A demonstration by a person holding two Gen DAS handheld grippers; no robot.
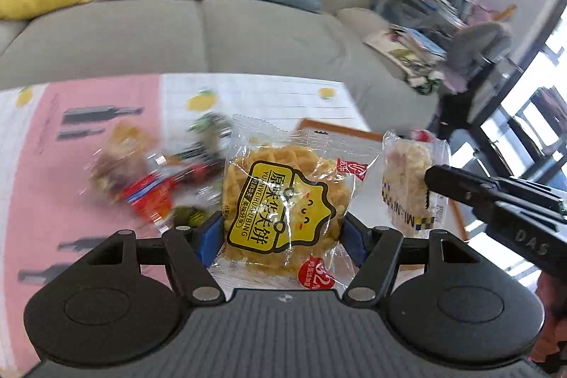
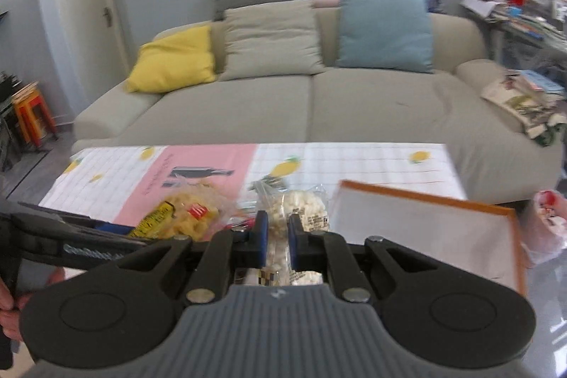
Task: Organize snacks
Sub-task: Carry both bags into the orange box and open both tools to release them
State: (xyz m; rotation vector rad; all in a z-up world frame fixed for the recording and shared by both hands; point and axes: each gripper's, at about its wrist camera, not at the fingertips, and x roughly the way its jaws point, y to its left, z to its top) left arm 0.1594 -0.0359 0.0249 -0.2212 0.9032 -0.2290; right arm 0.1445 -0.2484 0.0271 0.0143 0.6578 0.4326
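My left gripper (image 1: 281, 231) is shut on a clear-wrapped yellow waffle cake (image 1: 283, 197) with a yellow label, held above the table. My right gripper (image 2: 277, 231) is shut on a clear pack of pale rice-puff snack (image 2: 280, 236); that pack (image 1: 407, 179) and the right gripper's black finger (image 1: 460, 183) also show in the left wrist view, to the right of the waffle. The waffle (image 2: 184, 218) shows left of the right gripper. A blurred pile of small snack packs (image 1: 149, 179) lies on the table to the left.
An orange-rimmed tray or box (image 2: 425, 229) stands at the table's right end. The table wears a pink and white cloth (image 2: 205, 165). A beige sofa (image 2: 312, 108) with cushions lies behind. A cluttered shelf (image 2: 524, 9) stands at the right.
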